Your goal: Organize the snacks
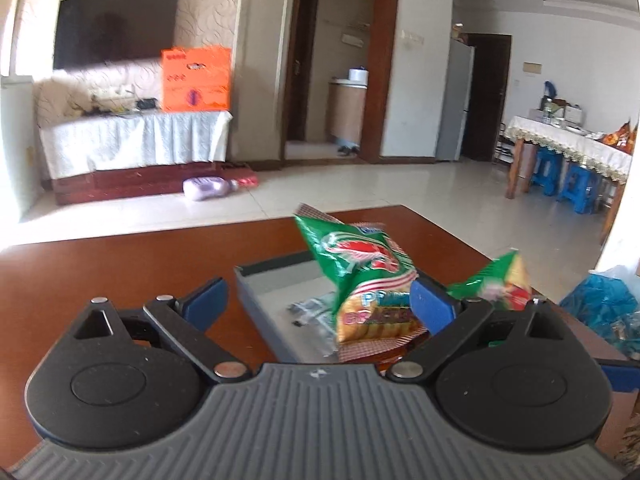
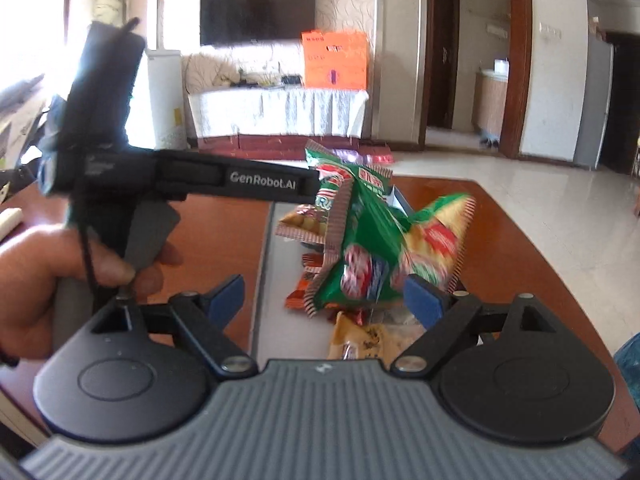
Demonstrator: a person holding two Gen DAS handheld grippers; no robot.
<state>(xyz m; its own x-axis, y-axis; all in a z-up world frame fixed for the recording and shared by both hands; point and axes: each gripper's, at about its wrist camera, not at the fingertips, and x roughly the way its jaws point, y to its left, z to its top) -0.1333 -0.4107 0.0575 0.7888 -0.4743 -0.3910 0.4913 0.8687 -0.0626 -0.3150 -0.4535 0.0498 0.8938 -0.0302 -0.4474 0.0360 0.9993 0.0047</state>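
Observation:
A green cracker bag [image 1: 360, 276] stands tilted in the grey tray [image 1: 260, 280], between the wide-apart fingers of my left gripper [image 1: 318, 304]. It leans against the right finger [image 1: 432, 306] and the left pad is well clear of it. A second green bag [image 1: 500, 284] lies just right of that finger. In the right wrist view both green bags [image 2: 360, 248] are blurred, and they hang between the spread fingers of my right gripper [image 2: 325, 298]. Neither pad presses on them. The left gripper [image 2: 308, 186] reaches in from the left to the top of the bags.
The tray's long rim [image 2: 264, 260] runs along the brown table [image 1: 120, 272]. It also holds an orange-red wrapper [image 2: 300, 296], a tan packet [image 2: 360, 340] and a small snack packet [image 2: 300, 220]. A hand [image 2: 32, 280] grips the left tool. A blue plastic bag [image 1: 600, 304] sits off the table's right.

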